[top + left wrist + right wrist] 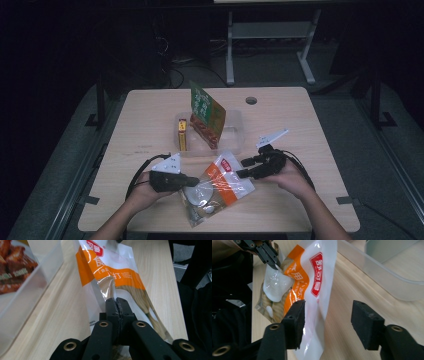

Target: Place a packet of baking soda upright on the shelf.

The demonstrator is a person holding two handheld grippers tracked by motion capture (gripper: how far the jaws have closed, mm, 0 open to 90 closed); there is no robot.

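A pouch [220, 185] of clear film with orange and white print lies on the table's front middle, holding pale round contents. My left gripper [194, 181] comes in from the left, shut on its clear film. In the left gripper view the jaws [116, 302] meet on that film below the orange band of the pouch [112, 267]. My right gripper [241, 168] stands open at the pouch's upper right edge. In the right gripper view the pouch's white edge [319, 290] lies between the open jaws [329, 315], close to the left pad, and the left gripper [274, 263] pinches its far side.
A clear plastic bin [235, 135] sits at the table's centre behind the pouch, holding an upright green and red snack pack [206, 112] and a yellow item [182, 134]. A round hole [251, 100] is near the far edge. Bare tabletop [300, 200] lies at the right.
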